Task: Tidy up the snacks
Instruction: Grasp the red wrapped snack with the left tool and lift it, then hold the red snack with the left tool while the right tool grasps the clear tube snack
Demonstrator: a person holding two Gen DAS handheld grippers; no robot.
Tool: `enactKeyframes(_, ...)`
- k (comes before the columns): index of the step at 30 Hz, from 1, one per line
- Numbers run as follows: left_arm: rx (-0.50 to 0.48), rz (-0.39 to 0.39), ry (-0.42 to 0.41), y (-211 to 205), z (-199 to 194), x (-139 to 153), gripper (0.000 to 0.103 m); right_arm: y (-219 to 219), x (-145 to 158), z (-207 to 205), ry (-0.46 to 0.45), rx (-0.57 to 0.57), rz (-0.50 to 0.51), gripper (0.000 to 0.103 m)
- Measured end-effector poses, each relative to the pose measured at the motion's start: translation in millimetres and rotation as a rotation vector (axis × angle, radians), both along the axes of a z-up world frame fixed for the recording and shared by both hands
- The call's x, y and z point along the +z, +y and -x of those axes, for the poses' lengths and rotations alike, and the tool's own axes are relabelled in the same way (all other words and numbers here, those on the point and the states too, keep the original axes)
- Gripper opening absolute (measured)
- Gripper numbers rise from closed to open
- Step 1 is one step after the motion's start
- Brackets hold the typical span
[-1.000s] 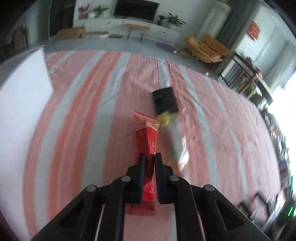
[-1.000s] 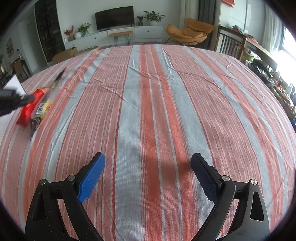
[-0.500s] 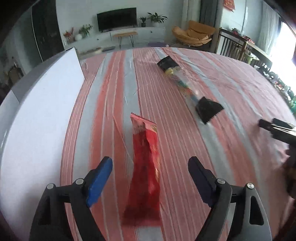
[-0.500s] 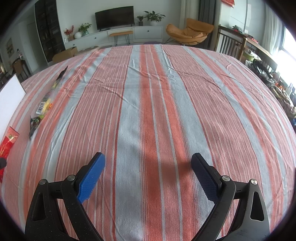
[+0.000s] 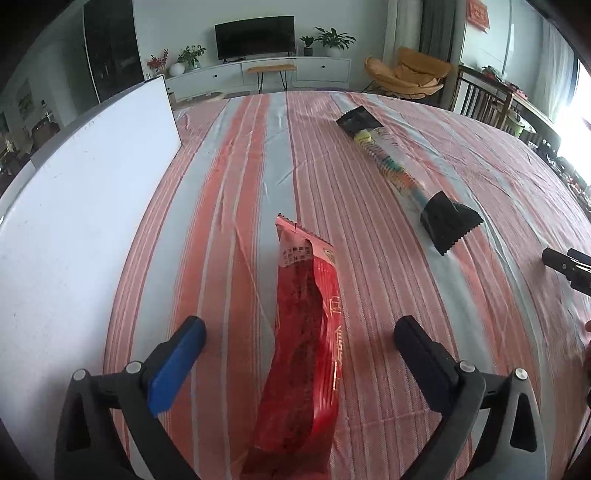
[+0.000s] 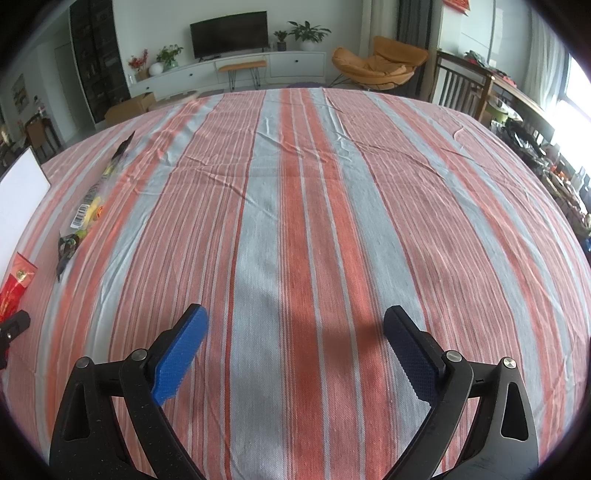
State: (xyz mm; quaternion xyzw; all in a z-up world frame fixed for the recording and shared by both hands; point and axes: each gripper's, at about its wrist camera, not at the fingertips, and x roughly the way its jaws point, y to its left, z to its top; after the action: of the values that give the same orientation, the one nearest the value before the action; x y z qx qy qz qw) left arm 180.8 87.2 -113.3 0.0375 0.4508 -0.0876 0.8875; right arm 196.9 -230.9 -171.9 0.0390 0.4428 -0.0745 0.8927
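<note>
Red snack pack (image 5: 306,350) just got let go: left tool (image 5: 295,354) was clamped on it a sec ago, jaws have just been opening, now wide w/ pack lying loose between them on the striped worktop (image 5: 369,295). So it's placed imo. Long axis runs straight away from the tool, far end toward the TV. Clear/black pack (image 5: 399,173) sits right of it. Right tool (image 6: 295,343) wide, empty.

A home living room: beyond the desk under a striped cloth (image 6: 295,192), a flat television (image 6: 229,33) hangs above a long white sideboard (image 6: 236,70) with potted plants (image 6: 308,33) beside it, and an orange lounge chair (image 6: 380,68) stands right of that sideboard.
</note>
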Motion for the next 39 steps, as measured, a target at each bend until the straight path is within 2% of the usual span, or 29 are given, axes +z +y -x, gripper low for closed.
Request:
enactKeyframes(2, 0.002, -0.001, 0.000, -0.5, -1.8, -0.7, 0.102, 3.9, 4.0, -11.0, 0.048, -0.028, -0.027, 0.097)
enactKeyframes(4, 0.007, -0.001, 0.001, -0.2, -2.4, -1.0, 0.103, 15.1, 19.1, -25.1, 0.009, -0.004, -0.147, 0.097)
enactKeyframes(5, 0.008, -0.001, 0.001, -0.1, -2.5, -1.1, 0.103, 25.9, 29.0, -34.2, -0.017, 0.030, -0.197, 0.097)
enactKeyframes(7, 0.008, 0.000, 0.002, 0.4, -3.2, -1.3, 0.103, 64.8, 50.4, -61.9, -0.031, 0.140, -0.229, 0.097)
enactKeyframes(10, 0.007, 0.001, 0.002, 1.0, -3.0, -1.5, 0.103, 125.8, 59.9, -107.9, 0.035, 0.269, -0.196, 0.096)
enactKeyframes(14, -0.014, 0.000, 0.042, 1.6, -7.5, 0.5, 0.102, 172.1, 43.5, -149.0, 0.146, 0.291, -0.139, 0.094)
enactKeyframes(16, -0.038, -0.010, 0.085, 0.5, -9.7, 3.3, 0.096, 182.1, 26.7, -156.9, 0.233, 0.289, -0.104, 0.093)
enactKeyframes(17, -0.060, -0.013, 0.089, -1.5, -8.8, 6.4, 0.083, 183.2, 20.5, -155.6, 0.258, 0.287, -0.097, 0.090)
enactKeyframes(18, -0.078, -0.015, 0.088, -3.6, -7.8, 8.9, 0.066, 183.0, 17.9, -151.3, 0.260, 0.282, -0.074, 0.070)
enactKeyframes(19, -0.096, -0.017, 0.088, -6.0, -6.7, 11.6, 0.055, 182.8, 21.2, -143.6, 0.234, 0.286, -0.018, 0.047)
enactKeyframes(20, -0.101, -0.025, 0.088, -7.3, -6.1, 14.0, 0.032, 180.9, 23.4, -138.4, 0.226, 0.301, -0.017, 0.027)
enactKeyframes(21, -0.106, -0.024, 0.092, -7.5, -5.3, 14.6, 0.012, 174.0, 23.3, -133.1, 0.242, 0.306, -0.057, 0.026)
enactKeyframes(22, -0.113, 0.013, 0.103, -5.1, -5.0, 15.2, 0.012, 162.8, 25.1, -125.7, 0.241, 0.295, -0.120, 0.025)
enactKeyframes(24, -0.100, 0.125, 0.126, 5.0, -0.9, 16.1, 0.011, 139.4, 33.0, -107.7, 0.204, 0.268, -0.231, 0.012)
enactKeyframes(28, -0.085, 0.292, 0.081, 18.7, 28.3, 31.6, 0.011, 83.7, 46.7, -57.7, 0.098, 0.228, -0.581, 0.011)
enactKeyframes(31, -0.098, 0.382, 0.045, 25.5, 51.1, 51.2, 0.011, 53.6, 51.2, -27.0, 0.045, 0.206, -0.785, 0.010)
enactKeyframes(33, -0.106, 0.453, 0.013, 30.2, 68.7, 72.1, 0.011, 43.9, 59.3, -15.0, 0.019, 0.207, -0.860, 0.010)
enactKeyframes(36, -0.109, 0.530, -0.047, 42.7, 86.5, 104.0, 0.011, 53.8, 93.8, -12.9, -0.024, 0.249, -0.912, 0.010)
enactKeyframes(39, -0.099, 0.561, -0.134, 66.4, 105.4, 144.6, 0.011, 75.5, 131.6, -7.3, -0.070, 0.337, -0.923, 0.010)
